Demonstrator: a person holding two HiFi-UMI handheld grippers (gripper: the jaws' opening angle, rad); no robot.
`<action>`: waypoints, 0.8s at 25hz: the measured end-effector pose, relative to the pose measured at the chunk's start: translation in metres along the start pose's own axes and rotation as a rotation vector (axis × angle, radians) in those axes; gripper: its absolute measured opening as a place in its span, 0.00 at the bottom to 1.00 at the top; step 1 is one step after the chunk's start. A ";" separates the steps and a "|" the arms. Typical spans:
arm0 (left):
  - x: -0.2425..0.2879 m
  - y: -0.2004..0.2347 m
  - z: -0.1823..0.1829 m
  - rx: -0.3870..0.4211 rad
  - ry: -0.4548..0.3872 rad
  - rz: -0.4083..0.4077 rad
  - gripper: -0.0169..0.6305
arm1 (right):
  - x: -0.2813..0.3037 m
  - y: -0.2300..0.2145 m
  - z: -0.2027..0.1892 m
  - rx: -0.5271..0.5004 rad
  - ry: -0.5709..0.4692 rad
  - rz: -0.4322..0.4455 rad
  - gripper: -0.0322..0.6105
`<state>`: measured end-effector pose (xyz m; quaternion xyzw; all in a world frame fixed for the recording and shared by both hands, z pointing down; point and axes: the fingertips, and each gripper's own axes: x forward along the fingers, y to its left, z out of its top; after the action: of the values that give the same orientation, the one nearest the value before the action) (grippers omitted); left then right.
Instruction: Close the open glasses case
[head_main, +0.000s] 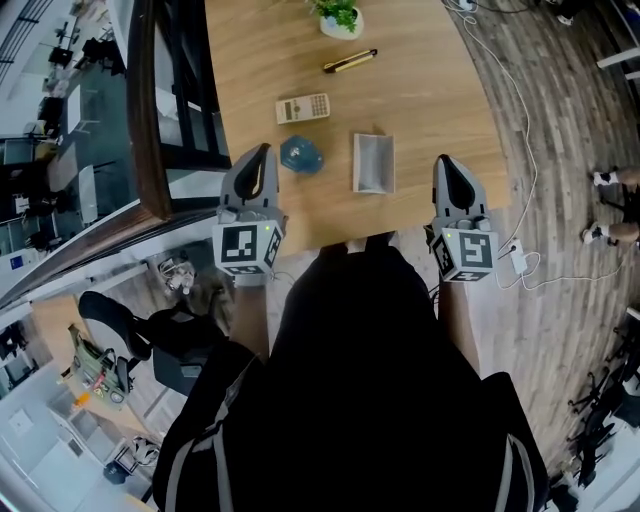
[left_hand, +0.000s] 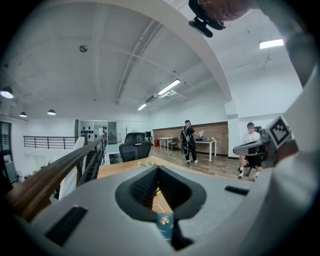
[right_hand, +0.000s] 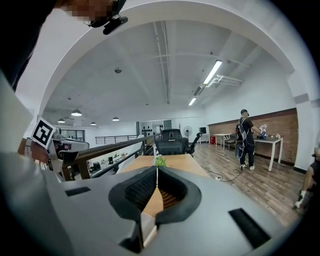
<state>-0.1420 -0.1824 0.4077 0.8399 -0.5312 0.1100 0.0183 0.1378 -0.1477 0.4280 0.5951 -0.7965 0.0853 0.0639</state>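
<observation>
The open glasses case (head_main: 373, 162), light grey with its lid up, lies near the front edge of the wooden table (head_main: 420, 90). My left gripper (head_main: 263, 150) hovers over the table's front left corner, to the left of the case and apart from it. Its jaws meet at the tips and hold nothing. My right gripper (head_main: 442, 160) hangs to the right of the case, also clear of it, with its jaws together and empty. In the left gripper view the left gripper (left_hand: 158, 167) points along the table. In the right gripper view the right gripper (right_hand: 157, 169) does the same.
A blue pouch (head_main: 301, 154) lies just left of the case, a calculator (head_main: 302, 107) behind it, a yellow-and-black pen (head_main: 350, 61) and a potted plant (head_main: 340, 18) farther back. A railing (head_main: 145, 110) runs along the table's left. A white cable (head_main: 520, 110) trails on the floor at the right.
</observation>
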 end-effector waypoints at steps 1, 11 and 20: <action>0.001 0.000 0.000 0.001 -0.001 0.000 0.02 | 0.001 0.000 -0.003 0.012 0.003 0.001 0.07; 0.002 -0.006 0.001 0.004 0.011 -0.005 0.02 | 0.013 -0.010 -0.029 0.092 0.039 -0.016 0.24; -0.008 -0.006 -0.002 0.006 0.021 0.013 0.02 | 0.061 -0.013 -0.116 0.213 0.206 -0.014 0.24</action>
<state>-0.1402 -0.1729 0.4084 0.8351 -0.5363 0.1207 0.0205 0.1334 -0.1838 0.5542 0.5924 -0.7680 0.2292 0.0824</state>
